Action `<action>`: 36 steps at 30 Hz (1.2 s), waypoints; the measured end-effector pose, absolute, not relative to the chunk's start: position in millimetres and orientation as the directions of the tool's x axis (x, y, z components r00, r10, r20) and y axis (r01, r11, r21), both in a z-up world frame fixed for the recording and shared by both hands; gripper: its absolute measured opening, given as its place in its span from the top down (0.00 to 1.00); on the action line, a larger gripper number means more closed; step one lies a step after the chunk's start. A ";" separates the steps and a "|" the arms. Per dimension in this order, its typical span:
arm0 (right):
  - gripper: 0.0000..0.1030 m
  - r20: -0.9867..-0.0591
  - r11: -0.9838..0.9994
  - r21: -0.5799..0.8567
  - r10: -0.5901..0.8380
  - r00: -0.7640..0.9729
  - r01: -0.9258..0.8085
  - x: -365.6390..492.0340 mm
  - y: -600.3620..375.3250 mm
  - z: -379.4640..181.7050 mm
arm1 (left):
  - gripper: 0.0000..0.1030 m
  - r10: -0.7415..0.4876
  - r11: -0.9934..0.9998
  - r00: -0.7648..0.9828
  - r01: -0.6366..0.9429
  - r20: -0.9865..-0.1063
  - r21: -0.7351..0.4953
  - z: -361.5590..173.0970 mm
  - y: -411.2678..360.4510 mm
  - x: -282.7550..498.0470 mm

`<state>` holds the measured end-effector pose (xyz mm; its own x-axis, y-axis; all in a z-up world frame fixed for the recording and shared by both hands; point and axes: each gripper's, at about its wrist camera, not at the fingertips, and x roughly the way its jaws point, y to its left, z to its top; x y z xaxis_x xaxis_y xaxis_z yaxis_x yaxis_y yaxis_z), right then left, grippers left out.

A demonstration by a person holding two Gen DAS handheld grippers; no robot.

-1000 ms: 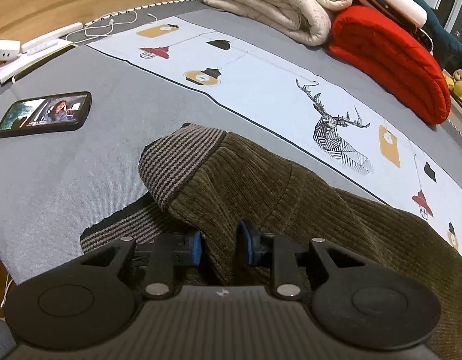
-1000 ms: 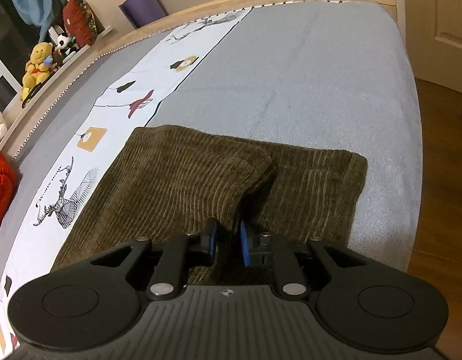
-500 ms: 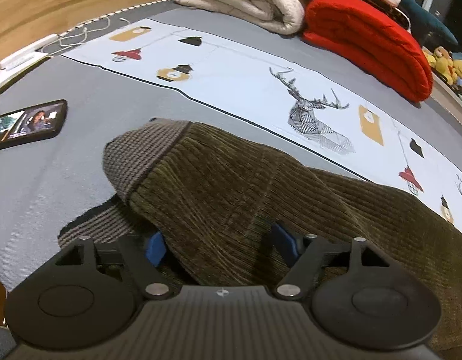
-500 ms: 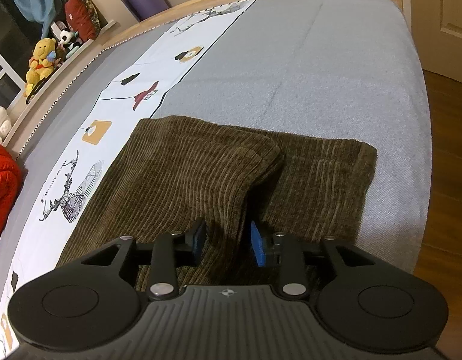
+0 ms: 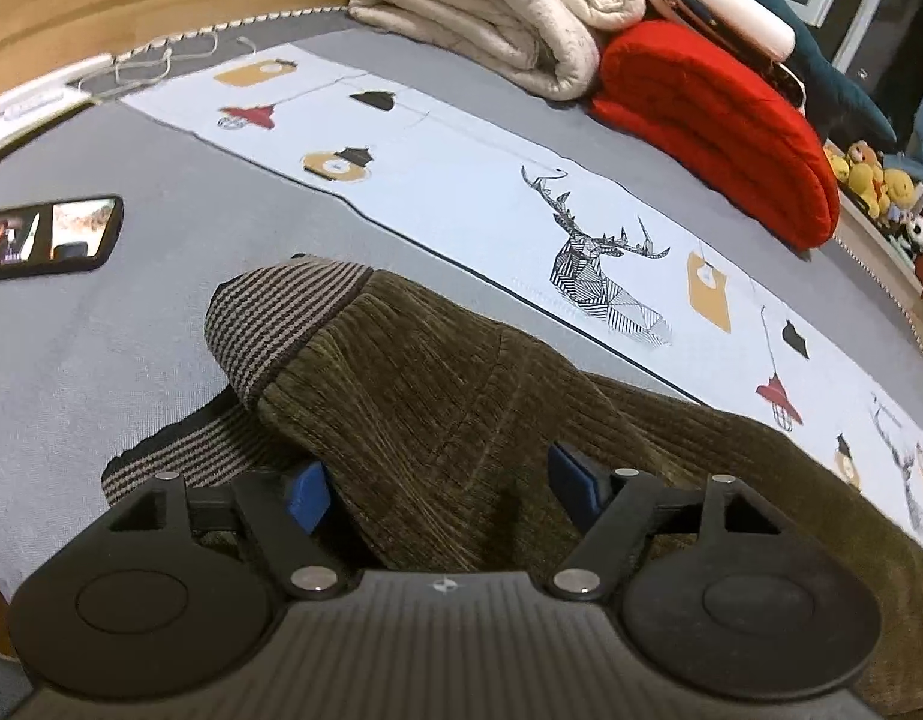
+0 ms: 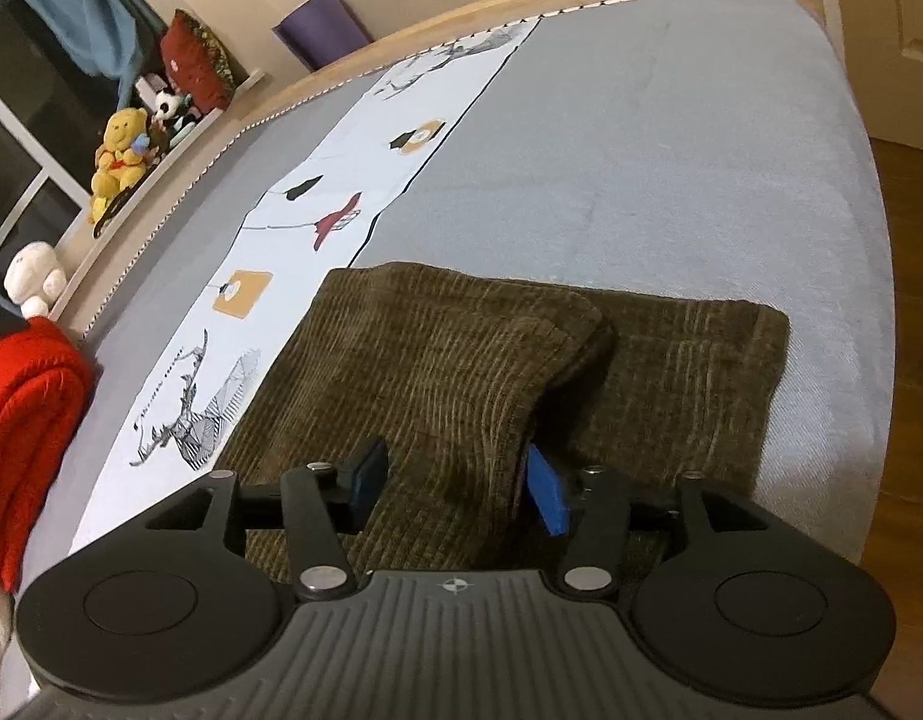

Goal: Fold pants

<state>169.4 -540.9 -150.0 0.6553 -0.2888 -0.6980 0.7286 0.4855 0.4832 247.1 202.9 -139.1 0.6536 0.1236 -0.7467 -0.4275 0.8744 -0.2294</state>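
Left wrist view: my left gripper (image 5: 440,489), clamped a second ago, now stands apart around the brown corduroy pants (image 5: 461,396) on the bed (image 5: 101,360); my right gripper's (image 6: 455,489) jaws are opening, cloth loose between them. Fold released, I judge.

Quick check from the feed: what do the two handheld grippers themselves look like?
Both look alike. The left gripper and the right gripper have a ribbed dark grey body with a small crosshair mark, two round black discs, black linkage arms on silver pins, and blue pads. No cables, hands or sleeves show.
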 end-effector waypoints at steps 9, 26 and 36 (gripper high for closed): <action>0.47 -0.683 0.329 0.599 -0.268 0.680 0.730 150.6 -562.8 -158.8 | 0.15 0.091 0.905 0.613 -0.379 -0.785 -0.192 -151.3 190.8 248.9; 0.90 -0.643 0.231 0.708 -0.181 0.744 0.668 163.1 -584.9 -175.0 | 0.77 0.133 0.837 0.579 -0.500 -0.804 -0.222 -137.8 213.0 249.6; 0.91 -0.645 0.409 0.577 -0.303 0.701 0.707 199.5 -554.0 -133.7 | 0.91 0.188 0.797 0.515 -0.577 -0.837 -0.176 -124.2 221.1 261.7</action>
<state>199.5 -554.0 -133.7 0.7015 -0.3026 -0.6453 0.7071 0.4089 0.5769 261.7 221.1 -124.2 0.5146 0.1876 -0.8366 -0.5771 0.7975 -0.1761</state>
